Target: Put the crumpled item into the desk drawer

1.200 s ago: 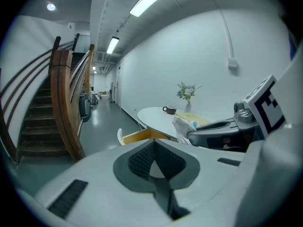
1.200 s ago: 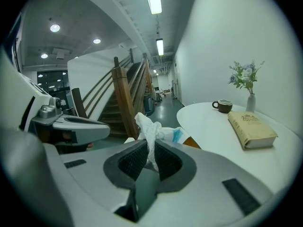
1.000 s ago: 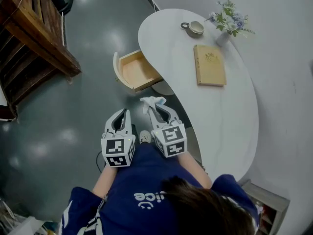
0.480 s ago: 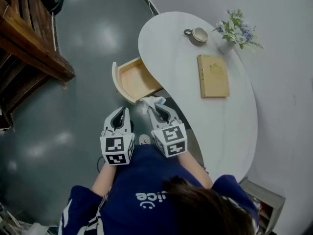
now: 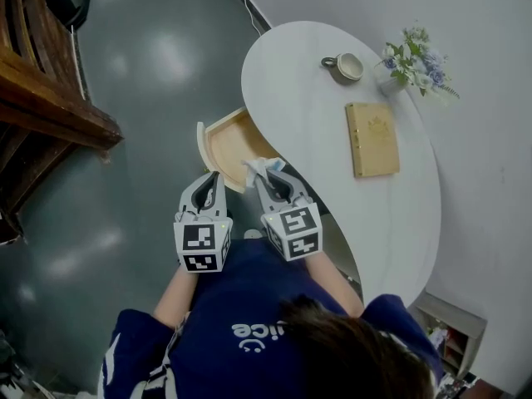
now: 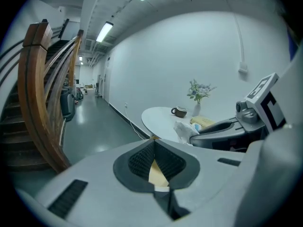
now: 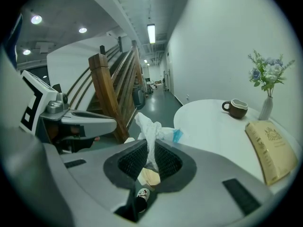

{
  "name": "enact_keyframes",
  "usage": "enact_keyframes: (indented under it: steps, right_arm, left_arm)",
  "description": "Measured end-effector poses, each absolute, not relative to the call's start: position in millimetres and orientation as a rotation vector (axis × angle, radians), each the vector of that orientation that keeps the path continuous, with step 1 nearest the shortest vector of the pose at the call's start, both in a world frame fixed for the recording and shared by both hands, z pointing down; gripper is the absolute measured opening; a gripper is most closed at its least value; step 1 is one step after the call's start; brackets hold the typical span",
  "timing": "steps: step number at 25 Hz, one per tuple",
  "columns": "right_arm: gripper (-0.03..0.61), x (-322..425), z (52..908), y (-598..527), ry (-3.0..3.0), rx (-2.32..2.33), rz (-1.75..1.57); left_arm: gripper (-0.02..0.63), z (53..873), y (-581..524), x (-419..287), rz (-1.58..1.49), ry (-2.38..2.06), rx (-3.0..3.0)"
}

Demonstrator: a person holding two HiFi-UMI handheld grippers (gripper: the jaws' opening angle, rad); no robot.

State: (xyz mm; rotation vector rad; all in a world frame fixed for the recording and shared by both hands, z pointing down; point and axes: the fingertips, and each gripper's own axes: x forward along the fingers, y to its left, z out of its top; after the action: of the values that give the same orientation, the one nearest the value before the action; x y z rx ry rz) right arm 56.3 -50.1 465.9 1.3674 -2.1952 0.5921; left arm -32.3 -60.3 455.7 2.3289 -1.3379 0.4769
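Observation:
My right gripper [image 5: 268, 175] is shut on a crumpled white tissue [image 5: 259, 166] with a bit of blue in it. In the right gripper view the tissue [image 7: 149, 126] sticks up from between the pads. It hangs over the near edge of the open wooden drawer [image 5: 227, 136], which juts out from the left side of the white desk [image 5: 307, 98]. My left gripper [image 5: 213, 177] is beside the right one, just left of it, at the drawer's near corner. Its tips [image 6: 153, 143] meet with nothing between them.
On the desk stand a brown mug [image 5: 349, 66], a vase of flowers [image 5: 407, 61] and a tan book [image 5: 373, 138]. A wooden staircase [image 5: 41, 98] rises at the left over the grey floor. The person's body fills the bottom of the head view.
Both grippers have moved forward together to the drawer. The tissue, earlier short of the drawer, now hangs at its near edge. Neither grip has altered.

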Motion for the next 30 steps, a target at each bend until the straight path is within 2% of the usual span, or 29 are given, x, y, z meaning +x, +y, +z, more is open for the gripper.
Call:
enact_keyframes:
  steps: [16, 30]
  right_arm:
    - [0.055, 41.1, 492.2, -97.2, -2.077, 1.400, 0.629]
    - [0.055, 37.2, 519.7, -124.8, -2.069, 1.226, 0.623]
  left_arm:
    - [0.003, 469.3, -120.8, -55.1, 0.511, -1.240, 2.355]
    - [0.003, 460.8, -136.1, -60.1, 0.513, -1.352, 2.277]
